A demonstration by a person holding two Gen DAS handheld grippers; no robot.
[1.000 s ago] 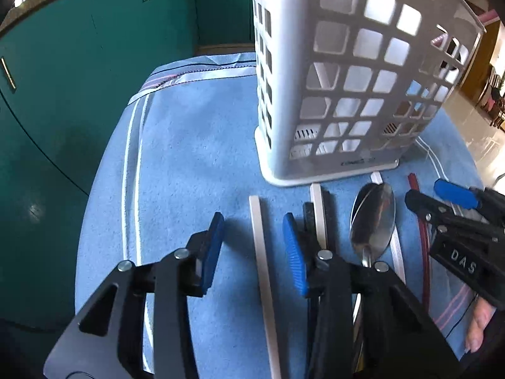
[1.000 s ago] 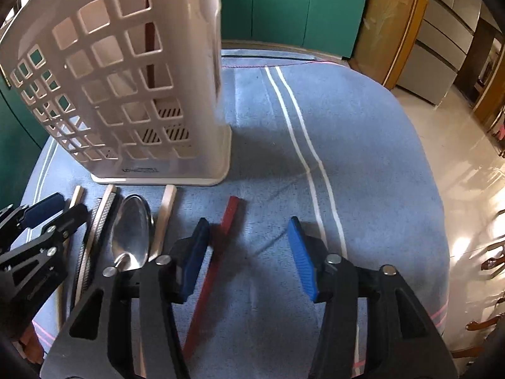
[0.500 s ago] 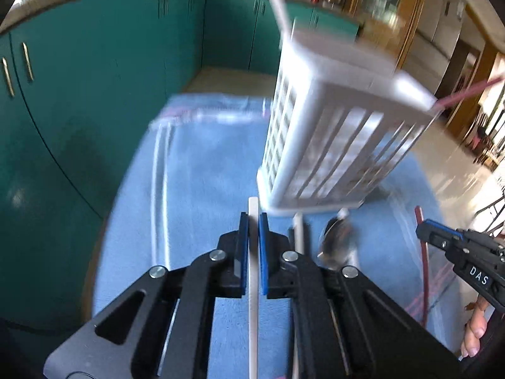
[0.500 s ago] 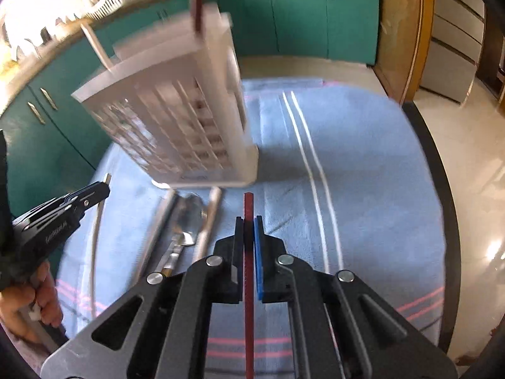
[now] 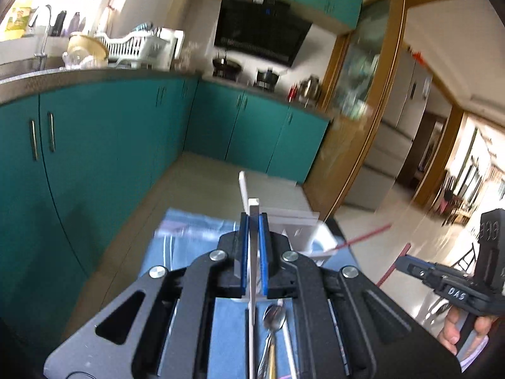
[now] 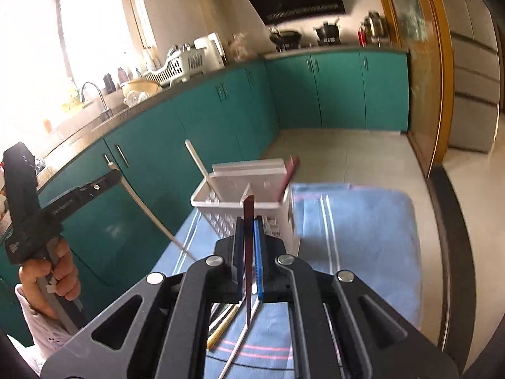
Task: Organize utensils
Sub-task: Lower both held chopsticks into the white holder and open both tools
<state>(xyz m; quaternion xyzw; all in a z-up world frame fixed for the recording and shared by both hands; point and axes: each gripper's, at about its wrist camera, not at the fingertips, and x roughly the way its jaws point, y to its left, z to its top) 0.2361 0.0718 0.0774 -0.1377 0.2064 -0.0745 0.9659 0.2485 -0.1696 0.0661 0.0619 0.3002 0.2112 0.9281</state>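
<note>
My left gripper (image 5: pixel 253 254) is clamped on a white chopstick (image 5: pixel 253 221), lifted off the blue-clothed surface (image 6: pixel 372 221). My right gripper (image 6: pixel 248 254) pinches a dark red chopstick (image 6: pixel 248 218) just in front of the white basket (image 6: pixel 240 194). A spoon (image 5: pixel 274 319) lies on the cloth.

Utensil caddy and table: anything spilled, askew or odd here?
Nothing stands out. The white caddy stands upright on the blue cloth, two chopsticks leaning inside; a spoon lies flat. Each tongs grips one chopstick.
</note>
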